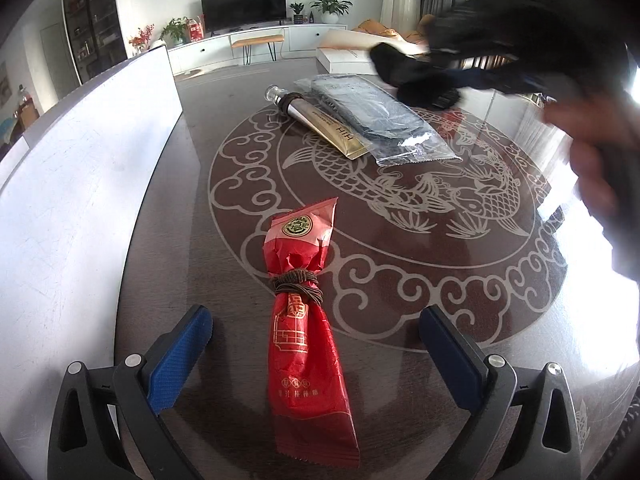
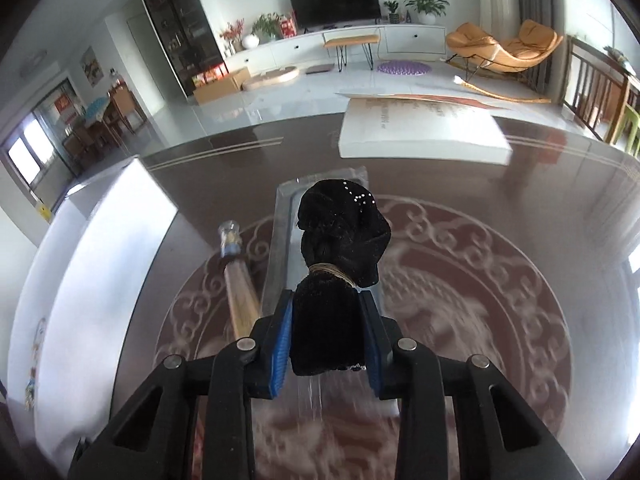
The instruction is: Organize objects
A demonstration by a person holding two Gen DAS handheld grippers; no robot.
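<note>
While the left gripper (image 1: 316, 344) gapes over the red packet (image 1: 310, 344), the right gripper (image 2: 326, 300) clenches a black pouch (image 2: 340, 236) — lifted; blurred.

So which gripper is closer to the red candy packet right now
Left. The left gripper straddles the red packet, jaws open; the right gripper is across the table.

My right gripper (image 2: 326, 300) clamps a black velvet pouch (image 2: 340, 256) tied with string, above the clear packet (image 2: 280, 248); gold tube (image 2: 240, 292) left, white box (image 2: 420, 132) far.
</note>
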